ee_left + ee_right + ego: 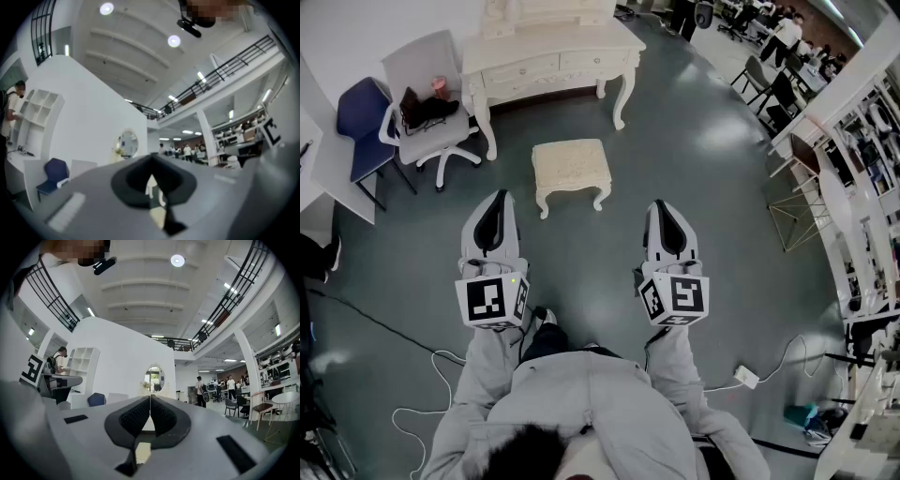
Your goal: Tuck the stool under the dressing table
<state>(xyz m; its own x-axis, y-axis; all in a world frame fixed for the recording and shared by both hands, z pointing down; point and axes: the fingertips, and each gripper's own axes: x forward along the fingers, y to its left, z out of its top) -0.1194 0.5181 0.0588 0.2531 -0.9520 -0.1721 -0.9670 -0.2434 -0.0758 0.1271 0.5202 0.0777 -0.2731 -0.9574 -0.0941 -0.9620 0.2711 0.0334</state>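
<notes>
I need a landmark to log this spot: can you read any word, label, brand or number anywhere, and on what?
No word, brand or number is readable in any view.
Cube on the left gripper: black-and-white square marker patterns, not letters.
Cube on the right gripper: the same kind of patterns.
Goods on the shelves at the right: too small to read.

Left gripper (pixel 151 158): jaws closed together, nothing between them | past the tips: oval mirror (pixel 127 143) against white wall (pixel 84 117) | blue chair (pixel 54 174) lower left | person (pixel 10 108) at white shelves (pixel 40 110), far left | railed balcony (pixel 220 70) upper right | ceiling lights (pixel 174 41) lit | distant people (pixel 187 151) centre-right, blurred
</notes>
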